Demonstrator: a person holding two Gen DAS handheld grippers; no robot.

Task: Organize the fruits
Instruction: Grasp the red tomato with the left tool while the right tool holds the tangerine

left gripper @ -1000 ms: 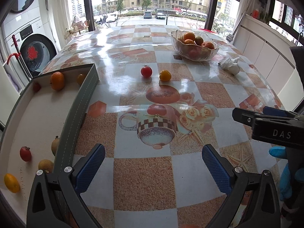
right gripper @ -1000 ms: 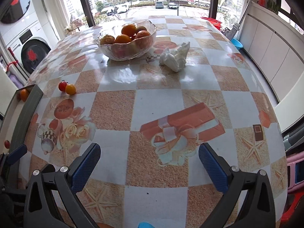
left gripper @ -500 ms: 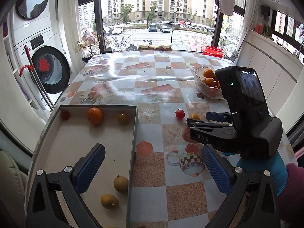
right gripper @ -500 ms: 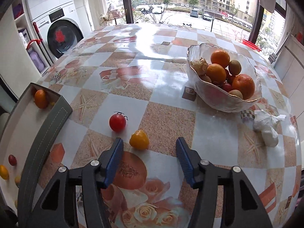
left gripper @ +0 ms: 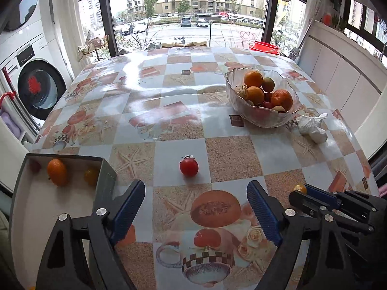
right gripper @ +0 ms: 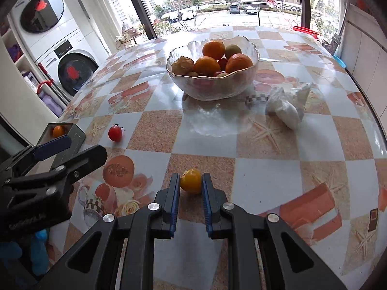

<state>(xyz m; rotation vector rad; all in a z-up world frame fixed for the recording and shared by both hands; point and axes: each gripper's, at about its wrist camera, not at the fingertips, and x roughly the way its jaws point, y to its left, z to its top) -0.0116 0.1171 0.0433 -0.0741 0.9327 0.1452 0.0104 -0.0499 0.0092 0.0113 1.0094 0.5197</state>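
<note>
My right gripper (right gripper: 191, 184) is shut on a small yellow tomato (right gripper: 191, 181) and holds it low over the table; the tomato (left gripper: 300, 189) just shows in the left wrist view between the right gripper's fingers. A red tomato (left gripper: 189, 166) lies on the table ahead of my left gripper (left gripper: 196, 207), which is open and empty; the tomato also shows in the right wrist view (right gripper: 115, 133). A grey tray (left gripper: 106, 176) at the left holds an orange (left gripper: 56, 172) and a small yellow fruit (left gripper: 91, 177). A glass bowl (right gripper: 241, 82) holds several fruits.
A crumpled white bag (right gripper: 285, 106) lies right of the bowl, also in the left wrist view (left gripper: 312, 128). Washing machines (left gripper: 36, 89) stand beyond the table's left edge. White cabinets (left gripper: 343, 72) run along the right.
My right gripper has closed on the yellow tomato and carried it to the right, away from the red tomato. My left gripper has moved forward toward the red tomato, still open.
</note>
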